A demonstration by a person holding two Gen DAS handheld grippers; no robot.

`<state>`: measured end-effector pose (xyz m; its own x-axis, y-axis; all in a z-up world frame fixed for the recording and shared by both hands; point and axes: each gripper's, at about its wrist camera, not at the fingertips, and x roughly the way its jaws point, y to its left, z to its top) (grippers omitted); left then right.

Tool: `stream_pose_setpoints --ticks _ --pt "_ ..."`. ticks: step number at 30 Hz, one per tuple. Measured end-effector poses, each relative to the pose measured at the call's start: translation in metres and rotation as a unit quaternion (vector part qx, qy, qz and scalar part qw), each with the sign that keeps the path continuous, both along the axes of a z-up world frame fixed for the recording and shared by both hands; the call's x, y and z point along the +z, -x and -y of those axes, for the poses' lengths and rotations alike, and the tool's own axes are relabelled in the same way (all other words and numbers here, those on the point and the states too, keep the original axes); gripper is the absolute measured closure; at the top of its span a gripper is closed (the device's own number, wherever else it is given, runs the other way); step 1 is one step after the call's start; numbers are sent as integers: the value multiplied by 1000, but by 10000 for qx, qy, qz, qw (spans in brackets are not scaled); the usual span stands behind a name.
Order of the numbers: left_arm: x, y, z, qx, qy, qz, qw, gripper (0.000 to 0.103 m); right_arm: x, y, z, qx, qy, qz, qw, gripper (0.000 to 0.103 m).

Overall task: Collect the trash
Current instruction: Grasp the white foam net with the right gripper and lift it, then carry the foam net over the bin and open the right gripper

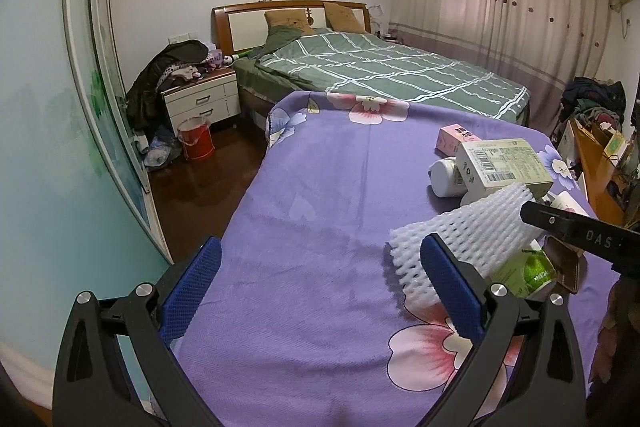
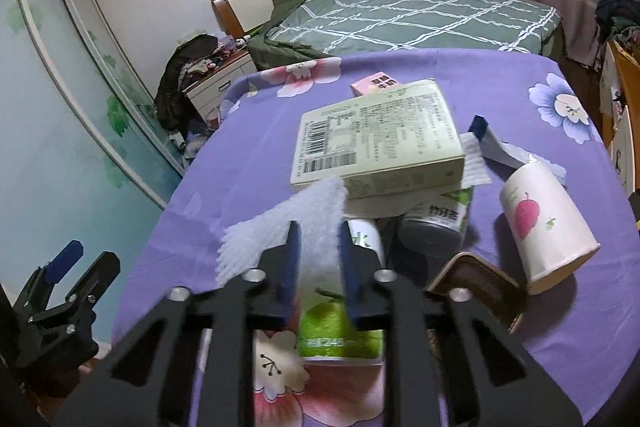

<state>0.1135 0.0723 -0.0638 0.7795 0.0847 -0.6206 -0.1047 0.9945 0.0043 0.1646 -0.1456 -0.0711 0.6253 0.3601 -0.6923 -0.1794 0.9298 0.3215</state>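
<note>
A white foam net (image 2: 280,223) lies partly raised over the purple flowered cloth (image 2: 248,163), and my right gripper (image 2: 320,237) is shut on its upper end. In the left wrist view the foam net (image 1: 460,239) slopes up to a black finger (image 1: 576,231) of the right gripper. My left gripper (image 1: 322,243) is wide open over bare cloth, its right pad just beside the net's low end, nothing between its fingers. Behind the net lies a pile: a barcoded box (image 2: 376,139), a green drink can (image 2: 340,327), a white bottle (image 2: 436,223), a paper cup (image 2: 548,219), a torn wrapper (image 2: 500,143).
A brown wallet (image 2: 480,287) lies by the can and a pink carton (image 2: 368,85) behind the box. Past the cloth's far edge stands a green bed (image 1: 380,75). A red bucket (image 1: 196,139) and a nightstand (image 1: 200,99) are on the floor at left; a wooden desk (image 1: 596,171) at right.
</note>
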Motion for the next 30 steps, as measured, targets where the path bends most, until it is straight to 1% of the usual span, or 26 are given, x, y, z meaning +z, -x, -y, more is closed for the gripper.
stream_pose_setpoints --ticks 4,9,13,15,19,23,28,30 --pt "-1 0 2 7 1 4 10000 5 12 8 1 51 -87 177 9998 89" --pt "4 5 6 -25 -26 71 10000 5 36 25 6 71 -146 533 9984 89" --pt "11 11 14 -100 -65 160 9998 5 63 46 20 -187 61 1051 9943 89" --pt "13 15 18 -154 -70 190 9997 5 71 53 31 -367 163 1216 9918 89" --pt "15 18 35 -331 -86 196 9992 5 78 60 64 -797 300 1334 9874 89" --pt "15 19 56 -559 -80 181 9982 5 80 72 119 -1448 345 1382 9792 89" --pt "13 17 85 -860 -66 132 9962 5 80 94 193 -2308 453 1412 9616 89" --pt "13 14 99 -1012 -70 109 9948 5 78 103 223 -2667 575 1383 9521 89"
